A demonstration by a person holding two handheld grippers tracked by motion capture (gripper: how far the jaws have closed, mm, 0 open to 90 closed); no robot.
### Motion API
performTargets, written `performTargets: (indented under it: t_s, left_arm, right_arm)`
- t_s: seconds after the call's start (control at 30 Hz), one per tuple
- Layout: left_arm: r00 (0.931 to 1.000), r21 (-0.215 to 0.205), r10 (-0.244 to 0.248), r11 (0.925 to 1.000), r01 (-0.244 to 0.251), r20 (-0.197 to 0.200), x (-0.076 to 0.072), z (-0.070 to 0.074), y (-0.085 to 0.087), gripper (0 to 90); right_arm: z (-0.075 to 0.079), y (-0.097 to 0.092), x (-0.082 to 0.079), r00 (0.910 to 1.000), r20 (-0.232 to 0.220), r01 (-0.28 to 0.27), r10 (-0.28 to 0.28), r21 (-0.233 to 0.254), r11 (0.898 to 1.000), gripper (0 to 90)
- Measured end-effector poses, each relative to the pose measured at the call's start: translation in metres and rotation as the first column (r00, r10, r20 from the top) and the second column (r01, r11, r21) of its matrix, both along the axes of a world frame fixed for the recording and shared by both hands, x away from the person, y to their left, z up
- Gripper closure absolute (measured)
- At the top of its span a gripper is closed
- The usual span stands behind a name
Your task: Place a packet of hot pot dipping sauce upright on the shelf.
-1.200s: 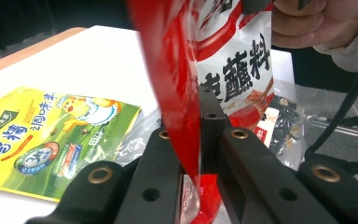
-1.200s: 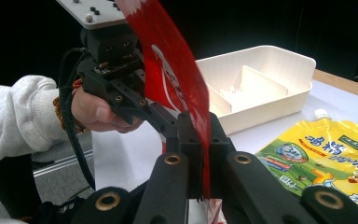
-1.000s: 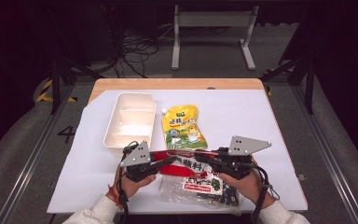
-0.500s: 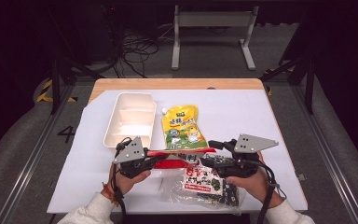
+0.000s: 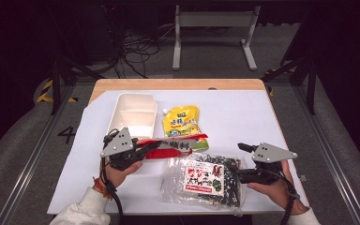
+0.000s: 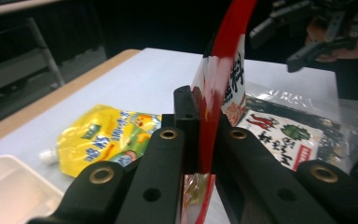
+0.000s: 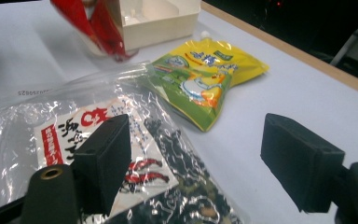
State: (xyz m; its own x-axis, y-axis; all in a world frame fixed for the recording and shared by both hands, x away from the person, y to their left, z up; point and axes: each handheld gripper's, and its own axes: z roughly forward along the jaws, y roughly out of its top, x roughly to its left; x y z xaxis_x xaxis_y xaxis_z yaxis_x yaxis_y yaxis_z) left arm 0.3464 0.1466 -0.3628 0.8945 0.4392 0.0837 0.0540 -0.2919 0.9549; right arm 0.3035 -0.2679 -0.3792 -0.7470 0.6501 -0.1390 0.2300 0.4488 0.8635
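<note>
Now the left gripper (image 5: 143, 151) clamps the red packet (image 5: 178, 144); the right gripper (image 5: 242, 161), jaws just opened wide and empty, stays clear. Carry the packet level toward the white tray (image 5: 122, 105).

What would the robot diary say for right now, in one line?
left gripper: shut on red packet | right gripper: just opened, nothing between fingers | clear bag: flat on table

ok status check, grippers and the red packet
Left gripper shut on the red packet, lifted off the table. Right gripper jaws just opened, nothing between them, over the clear bag. Yellow pouch beside the white tray, nothing blocking.
</note>
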Motion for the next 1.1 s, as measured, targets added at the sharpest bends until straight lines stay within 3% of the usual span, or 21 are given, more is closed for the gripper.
performTargets:
  t_s: [0.17,0.47,0.57,0.63,0.83,0.97,1.1]
  left_arm:
    - [0.9985,-0.006,0.05,0.9987,-0.05,0.022,0.009,0.014,0.012,90.0]
    - [0.9893,-0.005,0.137,0.9906,-0.137,0.051,0.035,0.039,0.04,90.0]
    - [0.9874,0.01,0.151,0.9883,-0.152,0.045,0.045,0.041,0.044,90.0]
    - [0.9851,0.035,0.166,0.9852,-0.167,0.046,0.053,0.041,0.046,90.0]
    - [0.9805,0.039,0.194,0.9799,-0.196,0.03,0.075,0.04,0.05,90.0]
    - [0.9789,0.076,0.202,0.976,-0.204,0.031,0.09,0.042,0.053,90.0]
    - [0.9737,0.113,0.225,0.9672,-0.227,0.037,0.105,0.042,0.057,90.0]
  right_arm:
    - [-0.008,-0.015,-0.003,0.999,-0.027,0.036,-0.036,0.021,0.999,23.6]
    - [-0.016,-0.03,-0.002,0.9943,-0.056,0.093,-0.09,0.038,0.995,22.2]
    - [-0.018,-0.034,0.0,0.9924,-0.073,0.104,-0.1,0.064,0.993,22.0]
    - [-0.019,-0.035,0.001,0.9917,-0.075,0.11,-0.105,0.063,0.992,22.0]
    - [-0.026,-0.038,0.001,0.9887,-0.086,0.127,-0.124,0.038,0.991,21.8]
    - [-0.031,-0.04,0.0,0.9858,-0.097,0.141,-0.137,0.027,0.99,21.6]
    - [-0.034,-0.045,-0.003,0.9811,-0.109,0.165,-0.16,0.037,0.986,21.7]
